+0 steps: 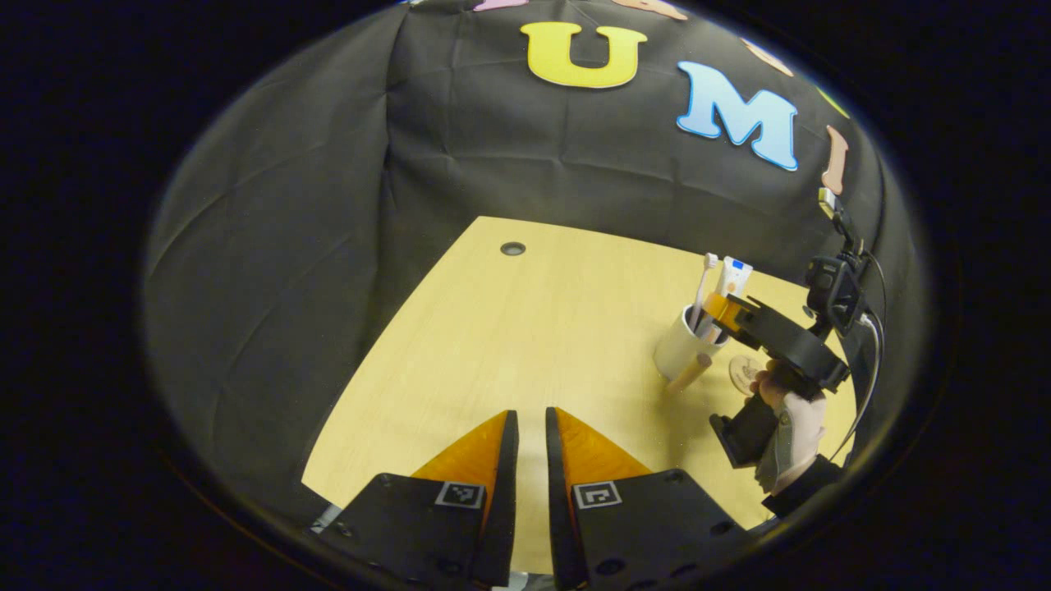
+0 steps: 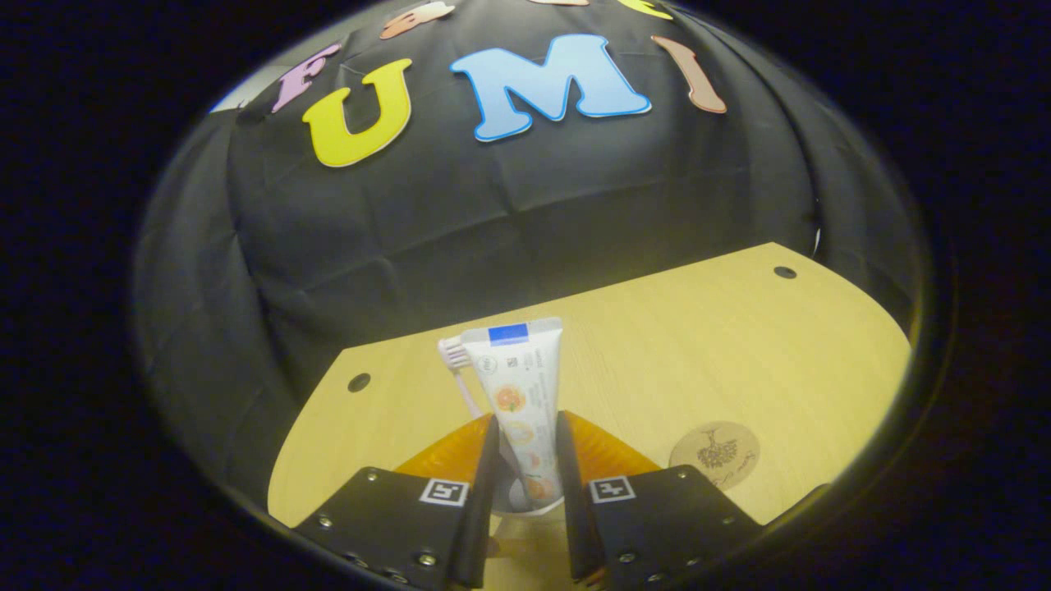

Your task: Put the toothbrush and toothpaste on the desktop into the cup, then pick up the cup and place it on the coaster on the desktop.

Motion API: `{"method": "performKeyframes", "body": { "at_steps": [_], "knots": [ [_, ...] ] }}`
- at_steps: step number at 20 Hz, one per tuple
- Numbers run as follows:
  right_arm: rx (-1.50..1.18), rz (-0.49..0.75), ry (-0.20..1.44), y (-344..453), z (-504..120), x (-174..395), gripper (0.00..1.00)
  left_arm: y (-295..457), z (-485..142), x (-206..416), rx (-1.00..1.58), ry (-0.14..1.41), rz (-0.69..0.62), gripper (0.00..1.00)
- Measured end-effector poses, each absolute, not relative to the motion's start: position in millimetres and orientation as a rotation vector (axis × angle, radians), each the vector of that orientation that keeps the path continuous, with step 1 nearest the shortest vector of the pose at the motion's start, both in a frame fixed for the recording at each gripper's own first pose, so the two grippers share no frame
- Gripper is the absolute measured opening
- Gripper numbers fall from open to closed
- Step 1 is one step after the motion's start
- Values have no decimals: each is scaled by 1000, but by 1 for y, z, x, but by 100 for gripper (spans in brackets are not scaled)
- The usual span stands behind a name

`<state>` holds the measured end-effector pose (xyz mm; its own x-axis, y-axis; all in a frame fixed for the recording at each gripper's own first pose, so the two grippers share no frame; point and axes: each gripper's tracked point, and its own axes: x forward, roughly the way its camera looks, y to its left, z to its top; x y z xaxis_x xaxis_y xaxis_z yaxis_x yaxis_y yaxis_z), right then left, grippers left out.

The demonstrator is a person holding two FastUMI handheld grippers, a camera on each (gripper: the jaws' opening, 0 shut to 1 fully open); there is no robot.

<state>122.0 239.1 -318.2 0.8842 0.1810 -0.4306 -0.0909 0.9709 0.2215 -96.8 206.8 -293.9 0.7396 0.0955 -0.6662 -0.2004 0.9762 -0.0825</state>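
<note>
At the right of the left gripper view, one white cylindrical cup [image 1: 680, 349] stood on the pale wood-grain surface [image 1: 525, 328]. It held one slim toothbrush [image 1: 704, 283] and one flat toothpaste [image 1: 733, 277] tube, both with their long axes near upright, tops up. One round coaster [image 1: 745, 373] with a dark printed motif lay just beside the cup. My right hand-held gripper [image 2: 526, 460] sat at the cup's rim with the toothpaste between its fingers; whether they pressed it, I cannot tell. My left hand-held gripper [image 1: 532, 447] was nearly clenched, grasping nothing.
</note>
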Motion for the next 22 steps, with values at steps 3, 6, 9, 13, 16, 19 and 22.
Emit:
{"method": "performKeyframes", "body": {
  "at_steps": [3, 6, 9, 13, 16, 19, 22],
  "knots": [
    [196, 152, 472, 233, -313, 109, 44, 198, -295, -99, -166, 719, 151, 25],
    [204, 162, 487, 224, -307, 94, 42, 181, -293, -96, -189, 709, 121, 25],
    [190, 173, 490, 210, -296, 78, 42, 159, -291, -86, -214, 694, 77, 25],
    [164, 165, 484, 180, -281, 64, 42, 122, -293, -66, -253, 707, -17, 26],
    [154, 141, 489, 153, -277, 53, 42, 87, -304, -56, -273, 760, -134, 25],
    [150, 101, 504, 123, -281, 44, 42, 62, -314, -43, -270, 820, -225, 28],
    [168, 44, 521, 94, -288, 36, 42, 45, -322, -32, -253, 875, -289, 29]
  ]
}}
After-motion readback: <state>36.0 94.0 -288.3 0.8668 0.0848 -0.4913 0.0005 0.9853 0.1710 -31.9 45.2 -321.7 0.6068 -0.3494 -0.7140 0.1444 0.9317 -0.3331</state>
